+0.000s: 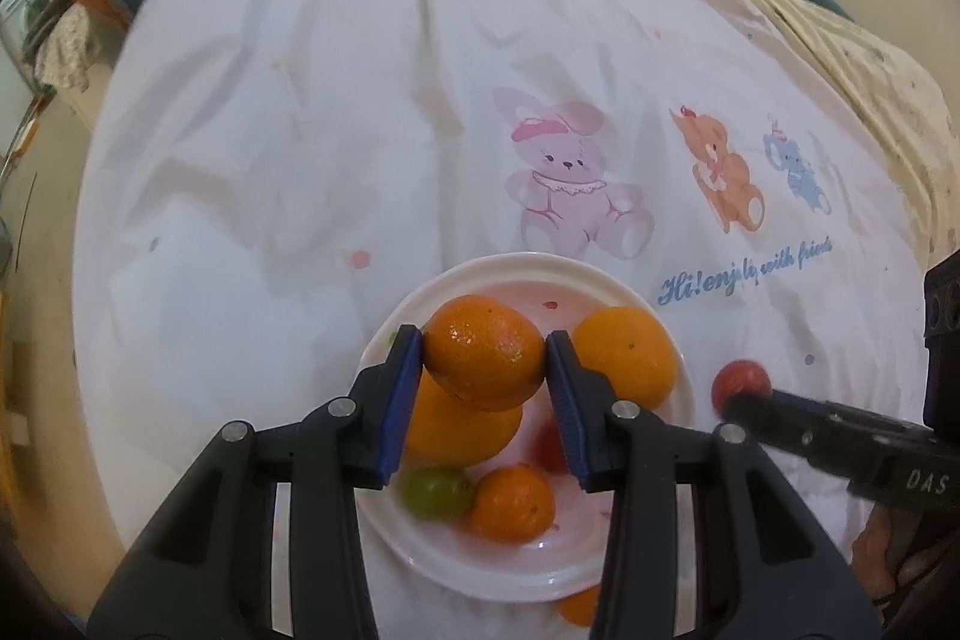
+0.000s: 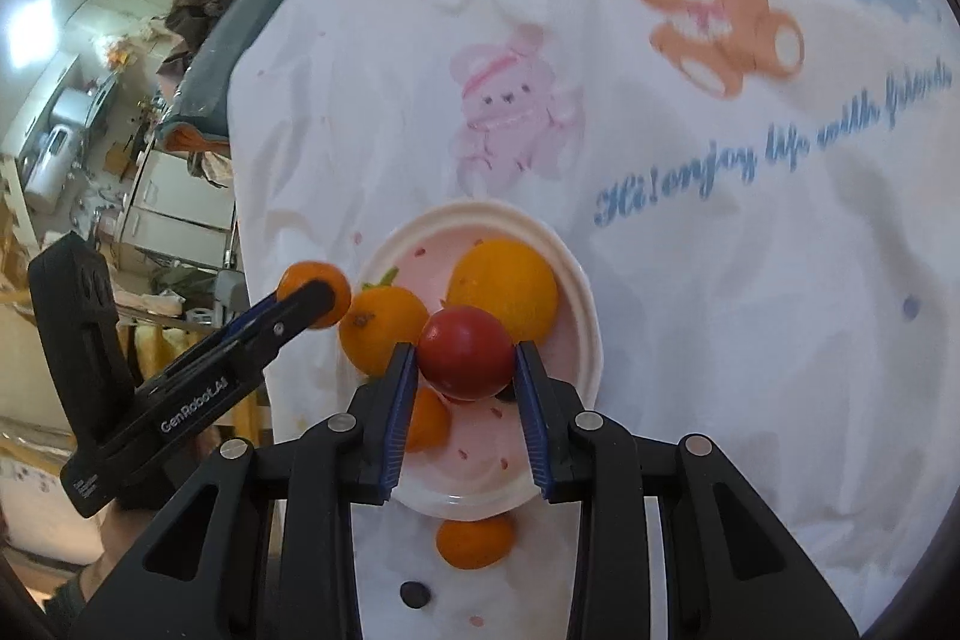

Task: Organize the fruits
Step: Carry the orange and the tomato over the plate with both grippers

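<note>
Over the white plate [image 1: 672, 334] on the cartoon-printed bedsheet [image 1: 300, 148], both grippers carry fruit. The left gripper [image 1: 485, 349] is clamped on a small glossy mandarin [image 1: 483, 346], its blue pads [image 1: 401, 400] pressing the peel at 9 and 3 o'clock. Beneath it on the plate lie a larger orange [image 1: 456, 430] at about 7 o'clock, a green grape-like fruit [image 1: 435, 490], another small mandarin [image 1: 512, 503] at 6 o'clock, a round orange [image 1: 627, 357] at 3 o'clock, and a red fruit [image 1: 547, 445] half hidden behind the right-hand finger. One more mandarin [image 2: 475, 541] rests on the sheet just off the plate's near rim at 6 o'clock, next to a dark printed dot [image 2: 415, 593].

Farther right, the right gripper [image 2: 465, 352] is closed on a smooth, dark red tomato-like fruit [image 2: 465, 351], held above the plate's middle. It blocks part of the plate's floor. The printed pink rabbit [image 2: 510, 100] sits at 12 o'clock beyond the plate, the orange bear [image 2: 714, 16] at 2 o'clock, and cluttered furniture [image 2: 156, 196] stands at 9 o'clock.
</note>
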Demonstrator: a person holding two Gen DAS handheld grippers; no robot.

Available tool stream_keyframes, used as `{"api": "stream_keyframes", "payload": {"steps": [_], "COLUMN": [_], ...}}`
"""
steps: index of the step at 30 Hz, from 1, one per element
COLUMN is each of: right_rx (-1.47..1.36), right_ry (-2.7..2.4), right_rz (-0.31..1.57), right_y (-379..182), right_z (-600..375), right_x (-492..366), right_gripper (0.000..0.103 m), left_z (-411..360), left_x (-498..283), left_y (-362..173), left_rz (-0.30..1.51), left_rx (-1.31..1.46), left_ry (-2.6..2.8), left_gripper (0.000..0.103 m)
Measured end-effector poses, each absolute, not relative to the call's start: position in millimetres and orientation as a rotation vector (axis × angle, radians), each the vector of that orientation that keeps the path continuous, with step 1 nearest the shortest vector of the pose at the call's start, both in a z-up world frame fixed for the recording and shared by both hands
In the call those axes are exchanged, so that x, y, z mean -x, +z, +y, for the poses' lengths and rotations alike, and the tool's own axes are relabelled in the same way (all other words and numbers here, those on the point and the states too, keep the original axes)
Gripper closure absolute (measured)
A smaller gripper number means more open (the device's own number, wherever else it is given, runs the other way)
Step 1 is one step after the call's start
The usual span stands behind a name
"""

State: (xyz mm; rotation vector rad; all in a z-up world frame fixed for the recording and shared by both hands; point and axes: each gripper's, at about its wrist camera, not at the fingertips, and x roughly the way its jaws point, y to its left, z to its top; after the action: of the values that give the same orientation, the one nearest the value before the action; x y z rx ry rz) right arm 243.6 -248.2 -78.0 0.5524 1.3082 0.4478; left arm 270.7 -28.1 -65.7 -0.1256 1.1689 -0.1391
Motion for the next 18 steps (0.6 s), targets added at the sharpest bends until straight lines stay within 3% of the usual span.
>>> {"api": "stream_keyframes", "payload": {"steps": [18], "right_rx": [-0.522], "right_ry": [0.402], "right_rz": [1.404], "right_y": [-108.1], "right_z": [-244.6], "right_x": [-243.7], "right_gripper": [0.066], "left_z": [-50.2], "left_x": [-289.4], "left_y": [-96.4], "left_rz": [1.242], "left_rx": [0.103], "left_ry": [-0.21], "left_gripper": [0.064]}}
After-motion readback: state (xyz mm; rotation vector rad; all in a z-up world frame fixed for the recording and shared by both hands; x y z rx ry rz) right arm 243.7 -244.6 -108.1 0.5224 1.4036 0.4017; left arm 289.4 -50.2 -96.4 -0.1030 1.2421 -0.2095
